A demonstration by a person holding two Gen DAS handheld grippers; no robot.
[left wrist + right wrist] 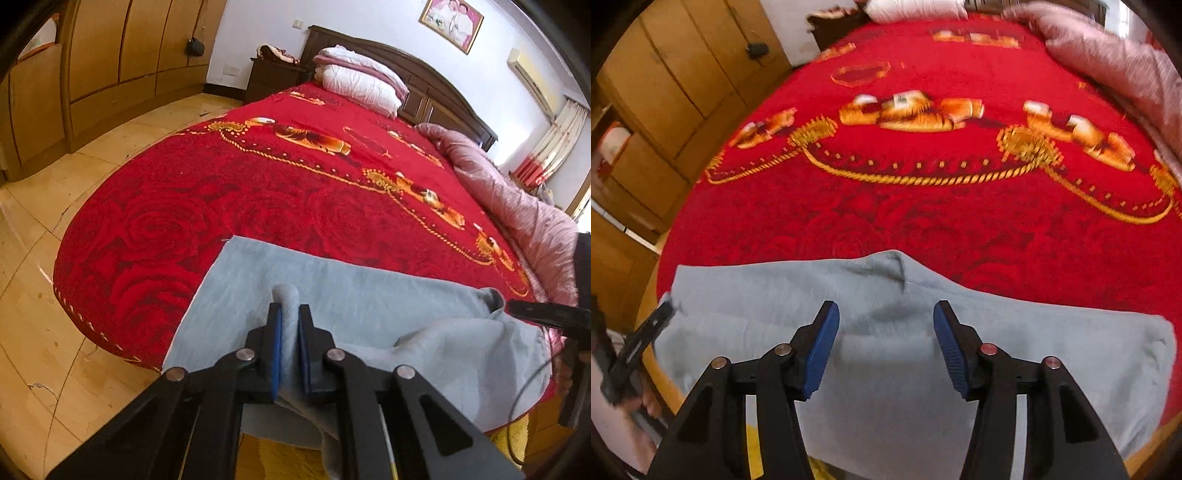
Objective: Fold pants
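Observation:
Light grey pants (369, 295) lie across the near edge of a bed with a red rose-patterned blanket (258, 177). My left gripper (290, 314) is shut on a pinched fold of the pants, which sticks up between the blue pads. In the right wrist view the pants (886, 369) spread flat beneath my right gripper (886, 314), which is open and empty just above the cloth. The left gripper (653, 325) shows at the pants' left end, and the right gripper's finger (546, 314) shows at the right in the left wrist view.
White pillows (362, 77) and a dark headboard (424, 74) stand at the bed's far end. A pink quilt (517, 192) is bunched along the right side. Wooden wardrobes (110, 55) line the left wall beyond a tiled floor (55, 350).

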